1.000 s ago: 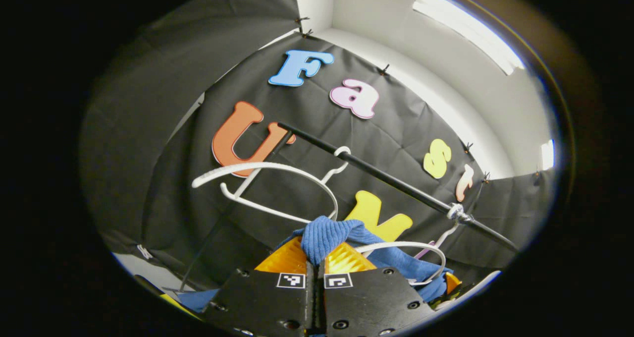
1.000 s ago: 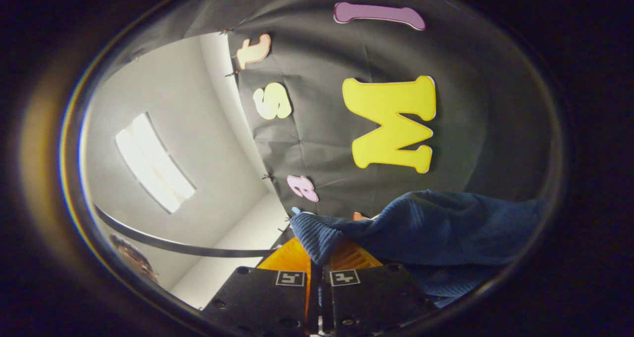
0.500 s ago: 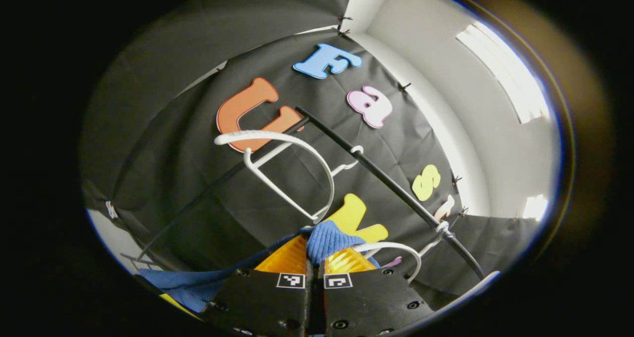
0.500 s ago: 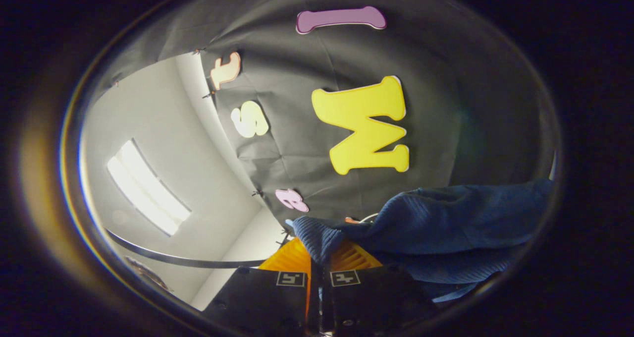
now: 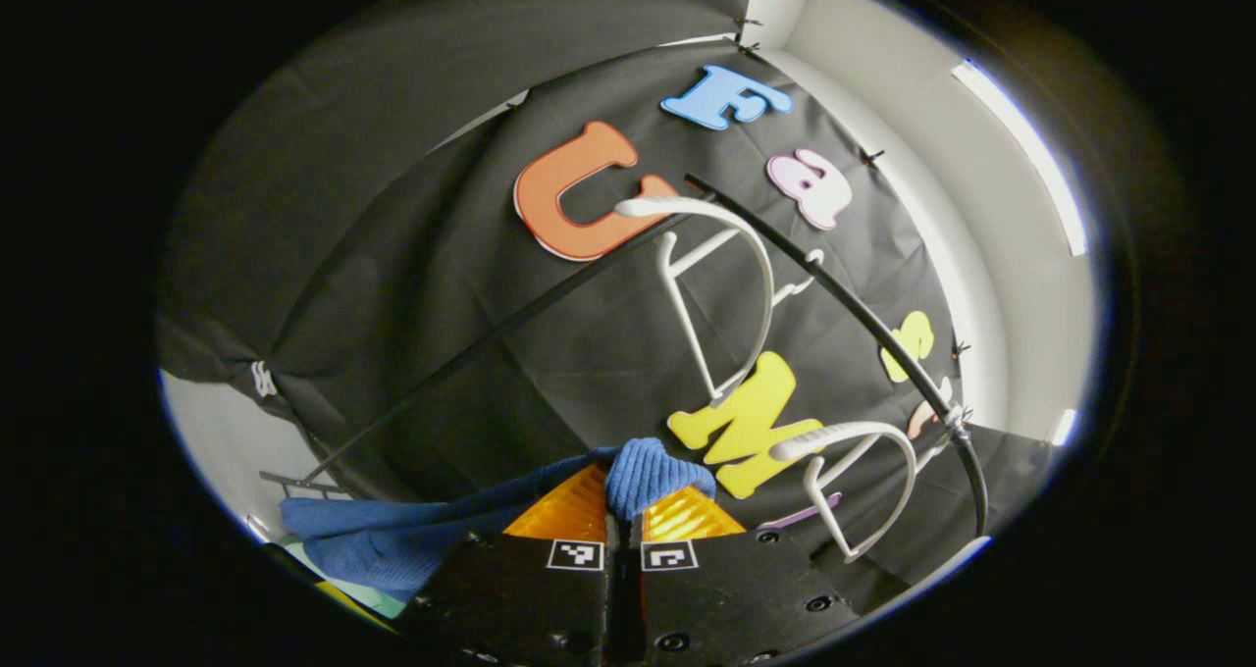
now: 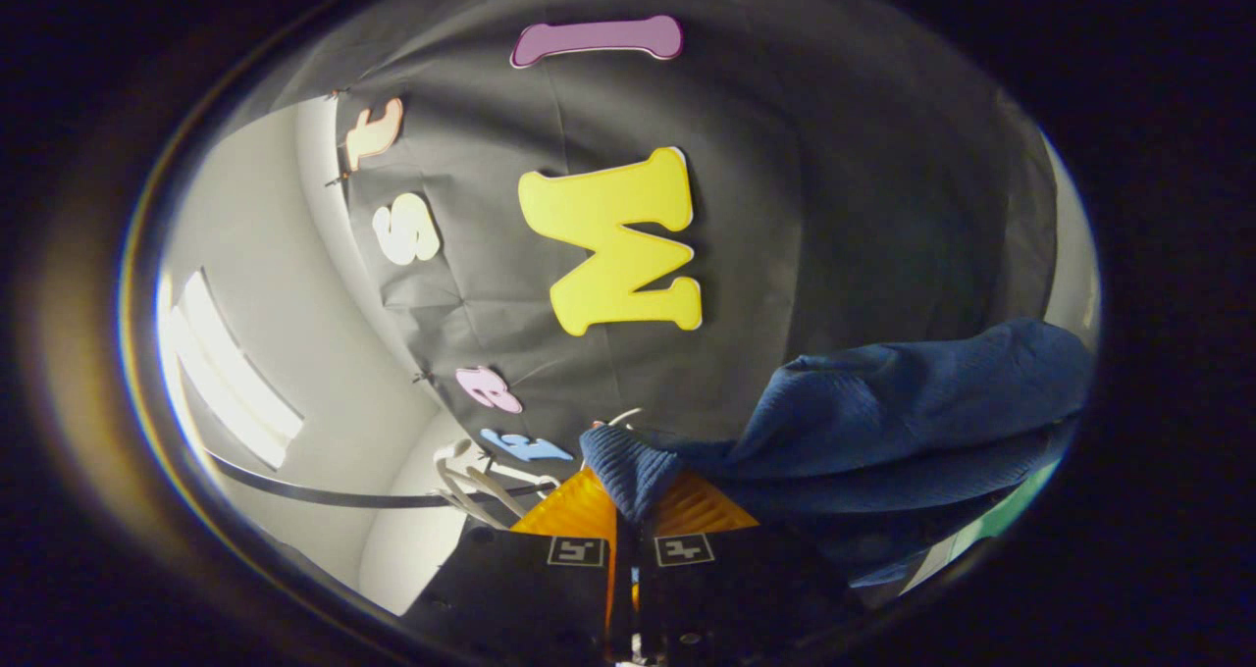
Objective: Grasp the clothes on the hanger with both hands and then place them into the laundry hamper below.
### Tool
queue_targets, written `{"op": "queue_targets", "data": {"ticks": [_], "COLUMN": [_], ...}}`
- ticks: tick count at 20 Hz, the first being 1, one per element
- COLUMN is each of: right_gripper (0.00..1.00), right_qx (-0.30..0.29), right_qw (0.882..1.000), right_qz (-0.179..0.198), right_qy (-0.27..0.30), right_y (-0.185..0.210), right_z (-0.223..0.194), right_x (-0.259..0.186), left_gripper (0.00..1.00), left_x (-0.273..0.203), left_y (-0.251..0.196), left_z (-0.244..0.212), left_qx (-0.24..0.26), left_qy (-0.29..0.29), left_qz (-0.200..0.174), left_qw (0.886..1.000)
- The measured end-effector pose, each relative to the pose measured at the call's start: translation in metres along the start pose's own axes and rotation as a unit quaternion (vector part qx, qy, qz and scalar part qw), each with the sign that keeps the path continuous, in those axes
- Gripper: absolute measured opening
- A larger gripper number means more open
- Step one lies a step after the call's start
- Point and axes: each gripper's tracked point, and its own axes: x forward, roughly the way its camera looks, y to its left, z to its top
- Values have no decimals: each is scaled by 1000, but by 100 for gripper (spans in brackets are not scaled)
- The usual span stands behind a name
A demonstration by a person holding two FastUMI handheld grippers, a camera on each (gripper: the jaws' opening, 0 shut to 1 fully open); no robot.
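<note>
Pinching the blue sweater [image 5: 648, 466] in both my left gripper [image 5: 625, 520] and right gripper [image 6: 628, 520], clear of the hangers [image 5: 726, 284], I should lower both evenly toward the hamper.

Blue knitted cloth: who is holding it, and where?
Both grippers: the left gripper and right gripper each pinch a bunched edge of the blue knitted garment.

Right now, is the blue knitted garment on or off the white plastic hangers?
Off: both white hangers hang bare while the blue knitted garment sits pinched in the left gripper.
</note>
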Motion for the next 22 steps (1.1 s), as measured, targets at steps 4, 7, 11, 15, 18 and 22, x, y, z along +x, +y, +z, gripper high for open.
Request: {"op": "queue_targets", "data": {"ticks": [4,7,11,15,18,22], "right_gripper": [5,6,5,6,6,5], "right_qx": [2,-3,-38,-75,-111,-187], "right_qw": [1000,1000,998,992,986,965], "right_qz": [-13,-25,-56,-92,-118,-163], "right_qy": [-3,0,13,34,50,85], "right_y": [-6,-13,-25,-41,-49,-69], "right_z": [-8,-21,-48,-79,-100,-138], "right_x": [-6,-10,-16,-22,-25,-32], "left_gripper": [5,0,0,5,0,0], "left_x": [-15,-21,-39,-57,-68,-87], "left_y": [8,6,7,1,-2,-1], "left_z": [-8,-16,-31,-57,-82,-122], "left_qx": [-1,10,59,87,114,159], "left_qy": [12,16,37,70,89,131], "left_qz": [9,12,19,5,1,-9], "left_qw": [1000,1000,997,994,989,978]}}
